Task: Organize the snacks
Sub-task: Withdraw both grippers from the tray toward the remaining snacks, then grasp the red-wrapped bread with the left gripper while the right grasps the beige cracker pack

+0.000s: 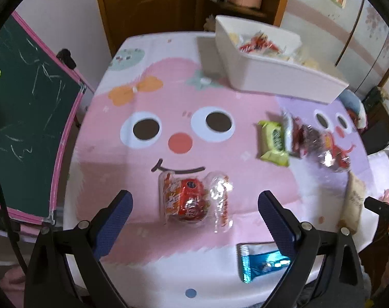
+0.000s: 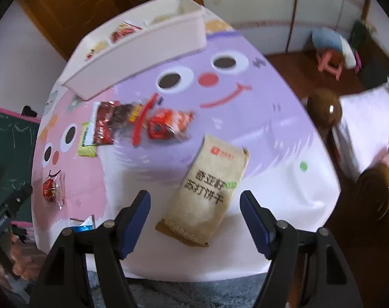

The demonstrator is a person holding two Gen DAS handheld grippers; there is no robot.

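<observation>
Two packets sit right under your tools; your left gripper (image 1: 195, 211) hangs with its jaws spread wide and nothing between the pads, aimed at the red snack packet (image 1: 188, 199) lying flat on the pink part of the tablecloth (image 1: 112, 133); your right gripper (image 2: 195, 214) is likewise parted and empty, framing the tan cracker bag (image 2: 210, 192) near the table's front edge; the white bin (image 1: 271, 77), already holding several snacks, stands at the far side, well apart from both. Expect the red packet to be light, crinkly and slippery in its clear film; pinch it across the plump middle, not the loose clear seam beside it. The cracker bag looks flat and fairly stiff, its contents probably brittle; take it across its narrow width near the middle and close gently, so nothing inside cracks.
</observation>
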